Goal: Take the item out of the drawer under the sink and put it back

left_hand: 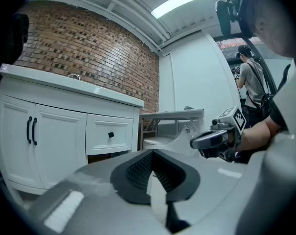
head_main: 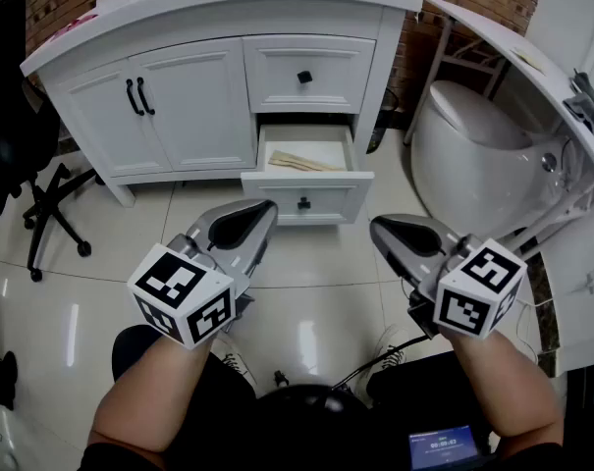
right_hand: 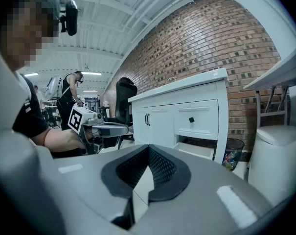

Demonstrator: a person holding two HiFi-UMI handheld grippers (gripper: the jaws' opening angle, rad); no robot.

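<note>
— The left gripper (head_main: 255,216), is it holding anything?
— No. Its jaws are pressed together with nothing between them. The right gripper (head_main: 383,230) is the same, clenched on nothing. Both hang side by side over the tiled floor (head_main: 100,243), pointing toward the vanity (head_main: 189,96).
— And the item (head_main: 300,162)?
— It's lying in the drawer (head_main: 308,202). That's the lower one, pulled out below the closed upper drawer (head_main: 306,72). The item is flat and pale tan, resting on the drawer bottom. I can't tell exactly what it is.
— Are the grippers near it?
— No, both are well short of the drawer front. The toilet (head_main: 473,155) stands off to the right.
</note>
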